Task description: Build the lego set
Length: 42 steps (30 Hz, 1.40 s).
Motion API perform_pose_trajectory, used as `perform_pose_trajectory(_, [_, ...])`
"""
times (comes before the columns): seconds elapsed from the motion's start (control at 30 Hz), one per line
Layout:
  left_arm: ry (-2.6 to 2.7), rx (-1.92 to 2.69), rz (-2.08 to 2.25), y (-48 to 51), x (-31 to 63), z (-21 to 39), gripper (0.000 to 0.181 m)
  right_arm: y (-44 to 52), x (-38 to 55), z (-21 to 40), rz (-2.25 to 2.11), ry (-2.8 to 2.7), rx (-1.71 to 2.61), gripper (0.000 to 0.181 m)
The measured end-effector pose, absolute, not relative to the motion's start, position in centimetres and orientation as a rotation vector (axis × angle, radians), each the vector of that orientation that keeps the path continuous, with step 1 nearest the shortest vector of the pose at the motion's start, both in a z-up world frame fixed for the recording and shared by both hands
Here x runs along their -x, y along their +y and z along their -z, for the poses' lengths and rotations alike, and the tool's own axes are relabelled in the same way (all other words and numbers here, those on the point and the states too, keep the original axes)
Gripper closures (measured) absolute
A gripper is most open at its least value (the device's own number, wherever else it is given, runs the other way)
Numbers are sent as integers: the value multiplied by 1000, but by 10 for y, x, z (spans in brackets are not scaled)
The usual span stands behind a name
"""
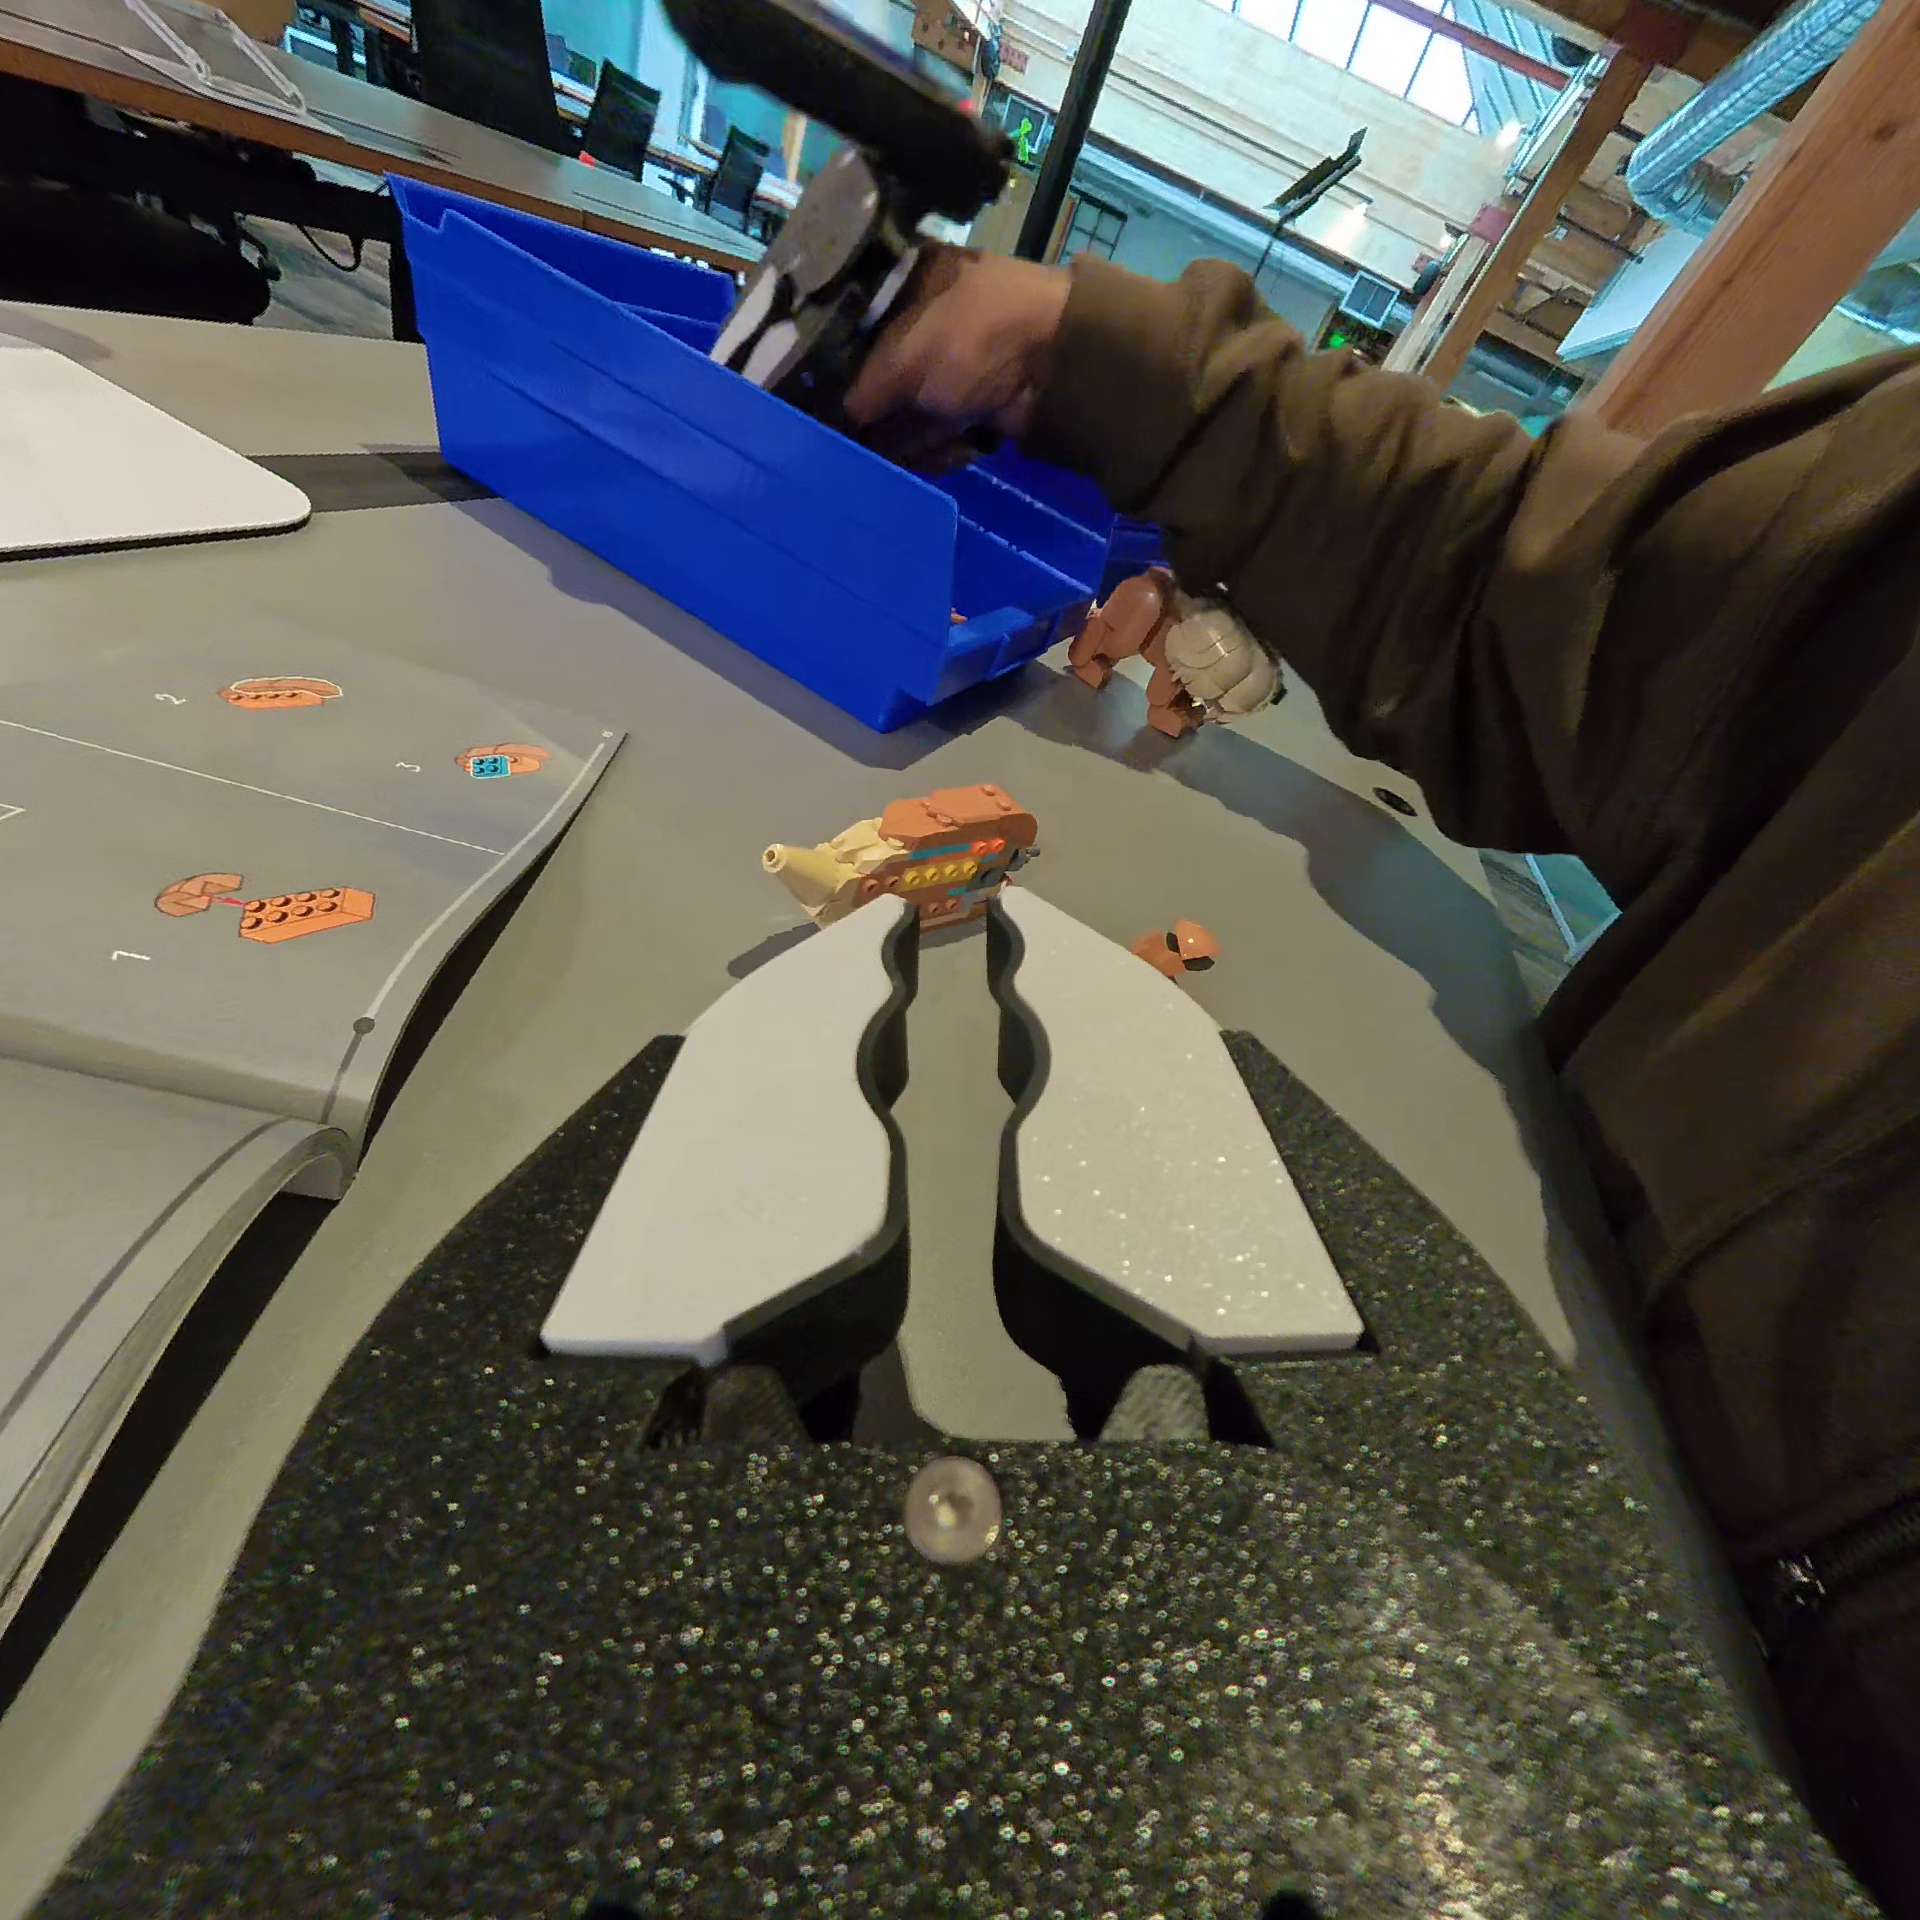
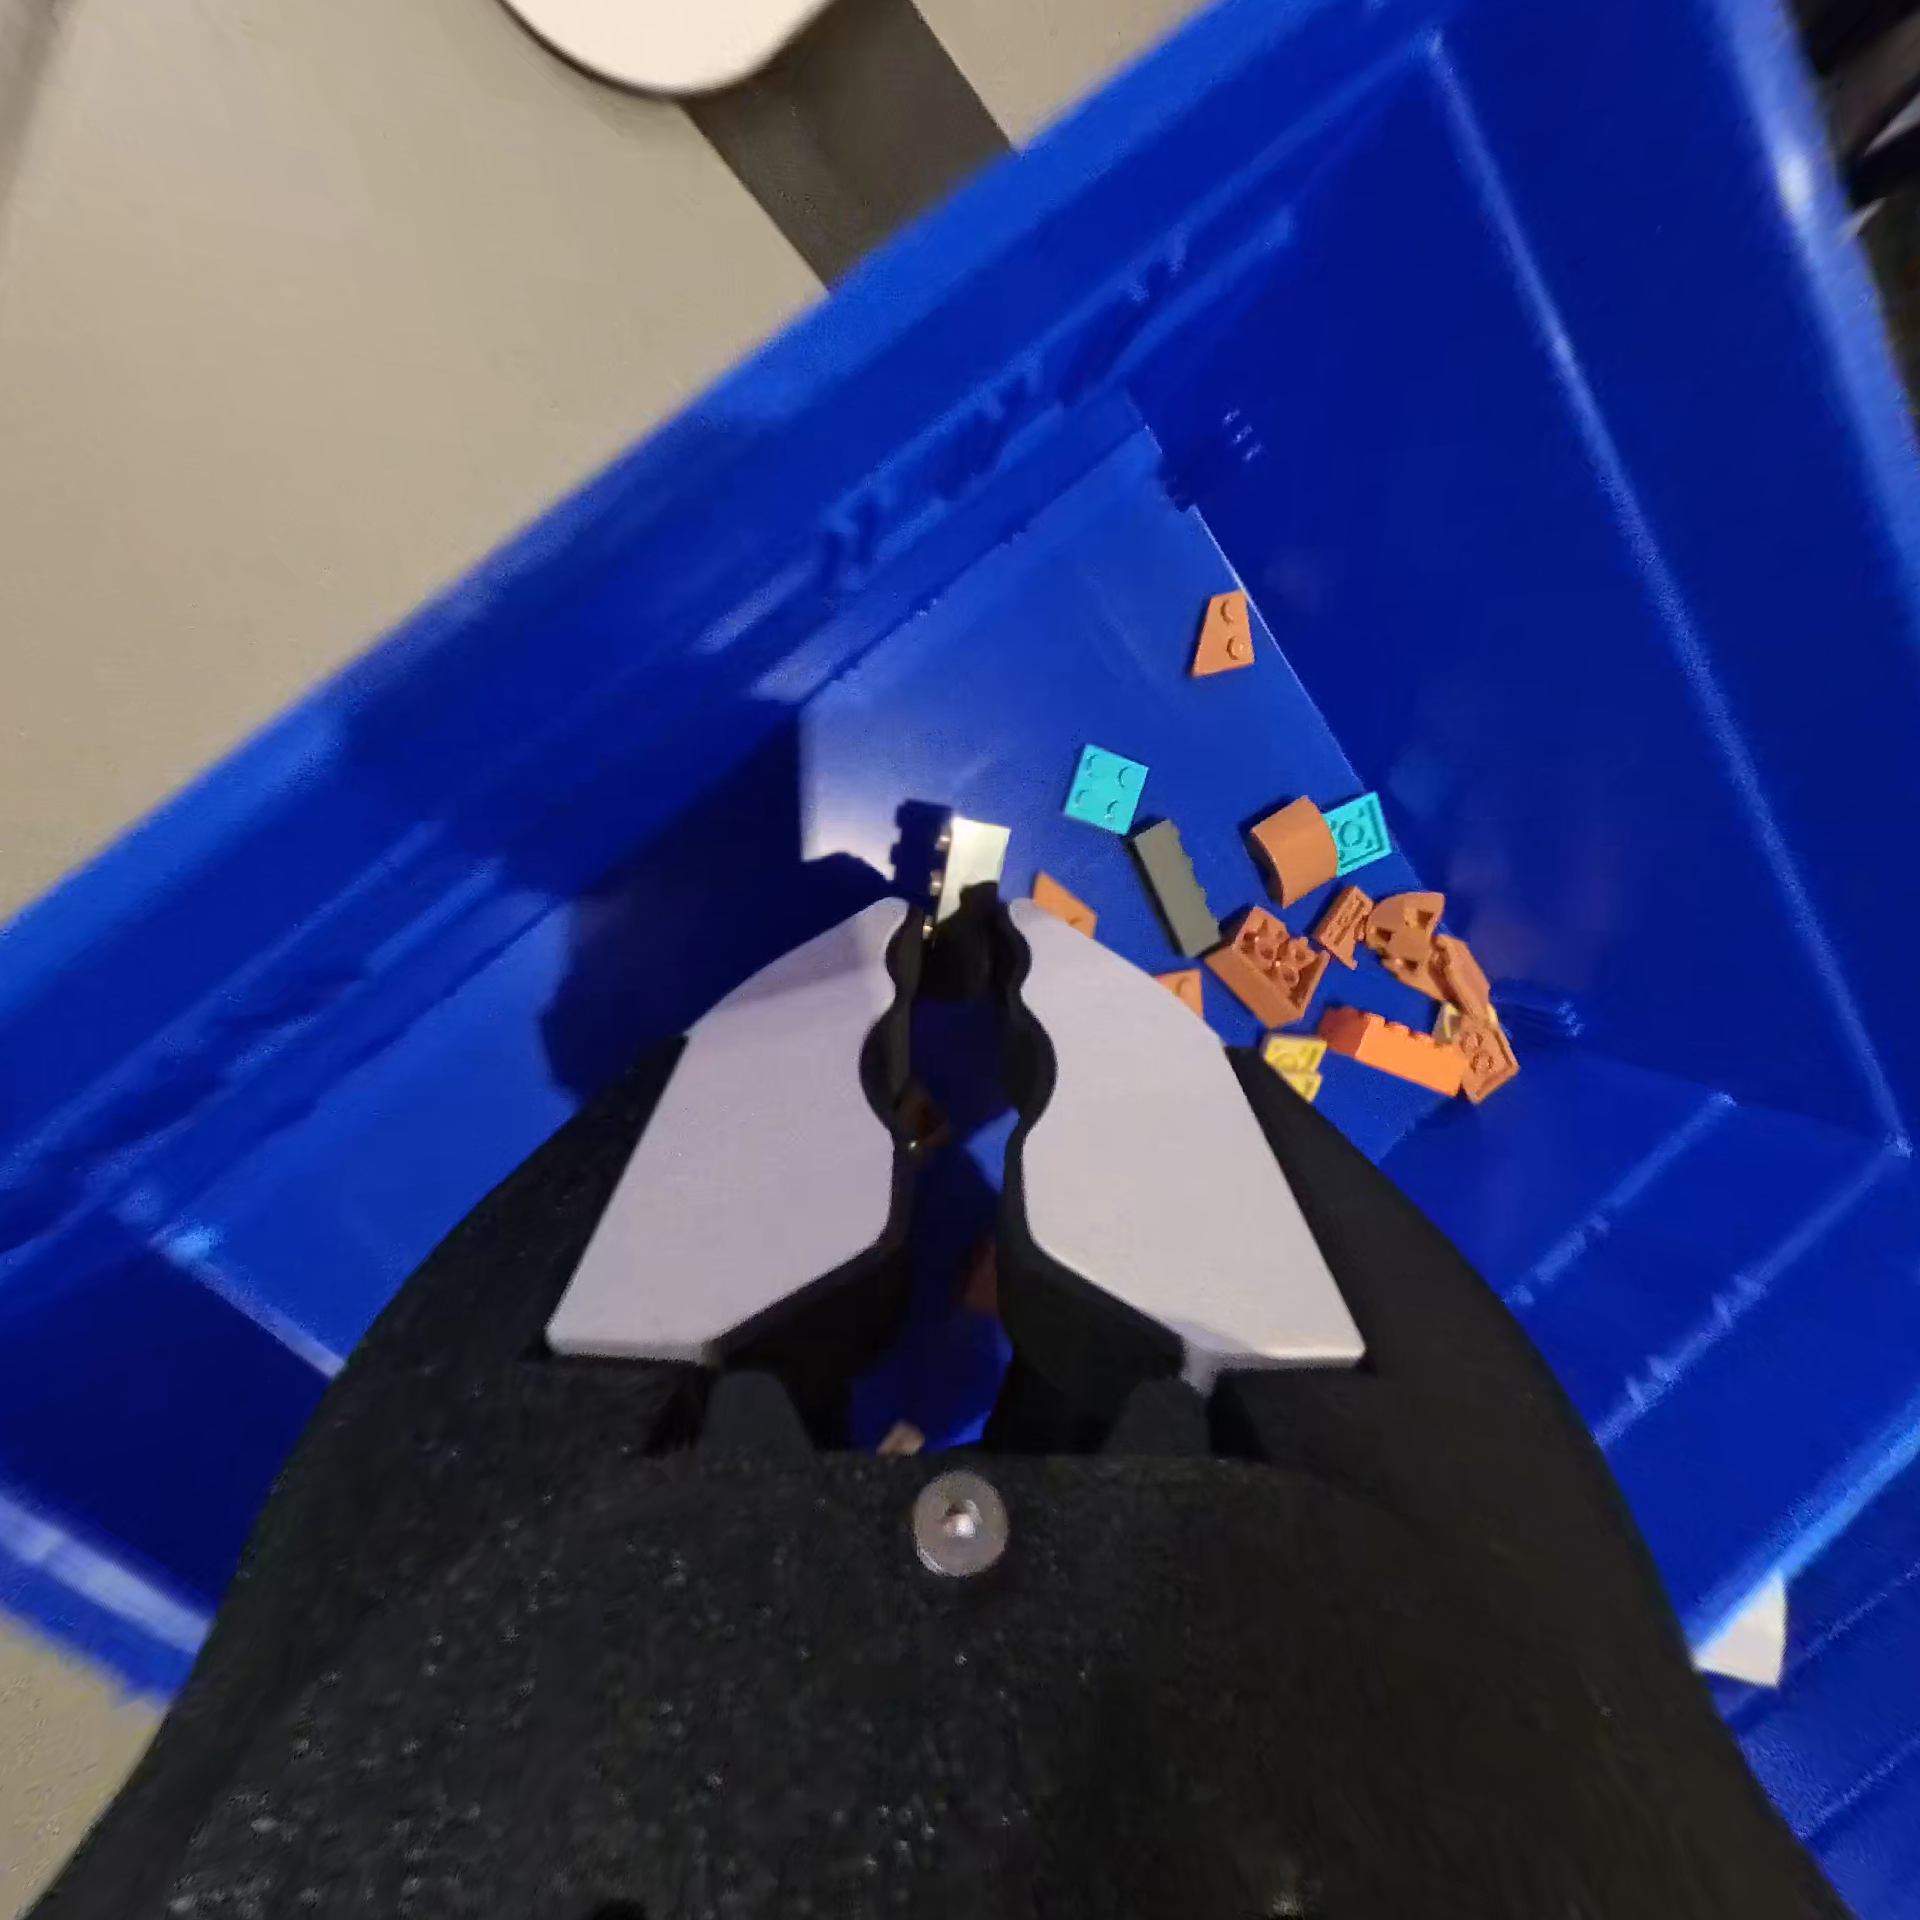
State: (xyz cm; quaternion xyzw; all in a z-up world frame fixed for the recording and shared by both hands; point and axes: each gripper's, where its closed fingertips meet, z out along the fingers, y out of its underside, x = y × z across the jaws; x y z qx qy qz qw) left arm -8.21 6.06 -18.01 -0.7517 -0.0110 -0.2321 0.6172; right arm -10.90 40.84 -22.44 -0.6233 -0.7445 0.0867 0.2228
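Observation:
My left gripper (image 1: 949,914) is shut on the lower edge of a partly built lego model (image 1: 914,852) in orange-brown and tan, which rests on the grey table (image 1: 675,644). My right gripper (image 2: 951,914) is shut on a small grey brick (image 2: 951,857) and holds it above the floor of a blue bin (image 2: 1558,416). Loose orange bricks (image 2: 1268,956), teal plates (image 2: 1107,787) and a dark grey brick (image 2: 1174,883) lie in the bin. In the left wrist view a hand holds the right gripper (image 1: 779,343) down into the blue bin (image 1: 675,468).
An open instruction booklet (image 1: 260,831) lies left of the model. A brown and white lego animal body (image 1: 1174,655) stands by the bin's near end. A small orange-brown piece (image 1: 1174,945) lies right of my left fingers. A white pad (image 1: 104,468) is at far left. A brown sleeve (image 1: 1455,582) crosses the right side.

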Motion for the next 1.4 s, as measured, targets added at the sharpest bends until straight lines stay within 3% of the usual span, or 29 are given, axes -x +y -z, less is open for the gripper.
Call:
perform_pose_trajectory(0.3, [-22, 1738, 531, 61, 81, 181, 169, 244, 31, 151, -665, -2191, 1322, 169])
perform_pose_trajectory(0.63, [-15, 1740, 520, 61, 81, 181, 169, 103, -15, 241, -636, -2568, 1092, 169])
perform_pose_trajectory(0.93, [-19, 1740, 528, 61, 81, 181, 169, 107, -16, 264, -532, -2556, 1082, 164])
perform_pose_trajectory(1.13, [-34, 1731, 538, 61, 84, 181, 169, 125, -13, 226, -726, -2464, 1130, 151])
perform_pose_trajectory(1.3, [-32, 1732, 538, 62, 84, 181, 169, 210, 7, 152, -771, -2246, 1191, 155])
perform_pose_trajectory(1.4, [-26, 1738, 534, 62, 83, 182, 169, 290, 40, 148, -589, -2195, 1292, 155])
